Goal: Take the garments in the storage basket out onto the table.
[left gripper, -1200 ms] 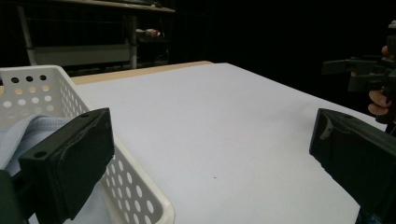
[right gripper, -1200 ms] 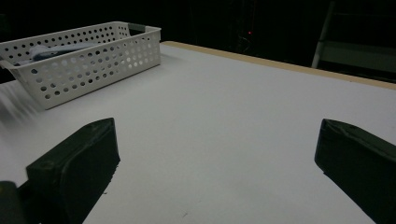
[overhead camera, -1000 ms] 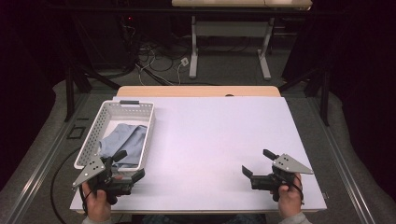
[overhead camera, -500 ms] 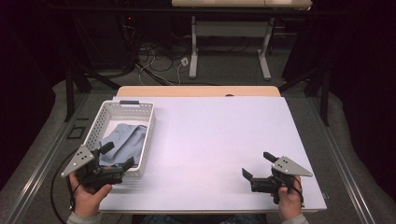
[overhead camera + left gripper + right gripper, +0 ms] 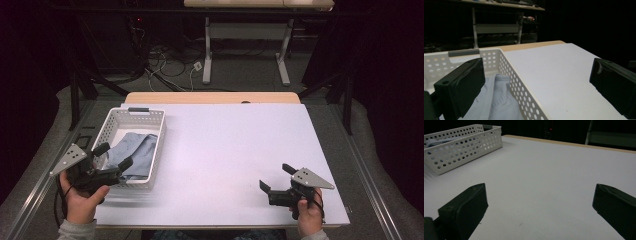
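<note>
My left tongs (image 5: 114, 156) are spread wide, nothing between the jaws, hanging over the near end of the white perforated basket (image 5: 152, 150); one jaw sits above the folded light-blue cloth (image 5: 135, 152) inside, the other out over the basket's right wall toward bare desk (image 5: 225, 145). Can't tell if either jaw touches cloth or rim. My right tongs (image 5: 274, 177) are also spread wide w/ nothing held, low over the desk near its front right corner, well apart from the basket, which lies far ahead-left of them. Btwn the two tongs the white desk top is open. Basket hugs the desk's left edge; desk's front edge is just behind both my hands, right edge near my right hand (image 5: 309, 212)
</note>
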A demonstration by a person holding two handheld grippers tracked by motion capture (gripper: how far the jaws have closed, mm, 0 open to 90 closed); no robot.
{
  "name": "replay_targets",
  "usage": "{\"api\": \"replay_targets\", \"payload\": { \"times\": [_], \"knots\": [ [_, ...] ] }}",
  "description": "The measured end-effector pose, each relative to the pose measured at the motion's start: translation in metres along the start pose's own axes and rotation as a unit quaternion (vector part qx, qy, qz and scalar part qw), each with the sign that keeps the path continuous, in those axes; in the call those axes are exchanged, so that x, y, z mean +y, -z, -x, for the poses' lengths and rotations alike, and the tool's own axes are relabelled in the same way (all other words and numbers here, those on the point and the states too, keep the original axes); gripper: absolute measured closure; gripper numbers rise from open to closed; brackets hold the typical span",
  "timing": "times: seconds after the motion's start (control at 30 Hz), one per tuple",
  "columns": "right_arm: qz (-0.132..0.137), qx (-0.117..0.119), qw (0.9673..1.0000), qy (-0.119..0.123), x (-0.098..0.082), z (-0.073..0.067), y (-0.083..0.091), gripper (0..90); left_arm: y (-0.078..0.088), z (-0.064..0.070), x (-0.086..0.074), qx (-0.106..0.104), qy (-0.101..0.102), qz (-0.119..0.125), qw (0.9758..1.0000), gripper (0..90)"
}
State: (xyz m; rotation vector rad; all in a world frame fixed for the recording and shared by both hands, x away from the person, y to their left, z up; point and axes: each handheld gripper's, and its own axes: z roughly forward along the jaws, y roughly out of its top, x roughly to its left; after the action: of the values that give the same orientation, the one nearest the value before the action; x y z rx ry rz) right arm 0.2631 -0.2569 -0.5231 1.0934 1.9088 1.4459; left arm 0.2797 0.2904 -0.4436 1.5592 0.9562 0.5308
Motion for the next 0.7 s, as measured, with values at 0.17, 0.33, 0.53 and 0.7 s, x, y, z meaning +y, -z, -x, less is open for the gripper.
{"api": "replay_targets", "payload": {
  "times": [0.17,0.33,0.53,0.7],
  "knots": [
    [-0.003,0.002,1.0000,-0.005,0.000,0.000,-0.001,0.0,-0.002,-0.007,0.006,0.010,0.022,-0.004,0.9997,0.7],
    [-0.004,0.003,1.0000,-0.003,0.000,0.001,-0.002,0.0,-0.006,-0.013,0.016,0.019,0.029,-0.014,0.9993,0.7],
    [-0.004,0.003,1.0000,-0.004,0.000,0.000,-0.002,0.0,-0.016,-0.017,0.035,0.043,0.037,-0.052,0.9970,0.7],
    [-0.001,0.004,1.0000,0.002,0.000,0.000,-0.001,0.0,-0.025,-0.021,0.040,0.048,0.040,-0.064,0.9960,0.7]
  ]
}}
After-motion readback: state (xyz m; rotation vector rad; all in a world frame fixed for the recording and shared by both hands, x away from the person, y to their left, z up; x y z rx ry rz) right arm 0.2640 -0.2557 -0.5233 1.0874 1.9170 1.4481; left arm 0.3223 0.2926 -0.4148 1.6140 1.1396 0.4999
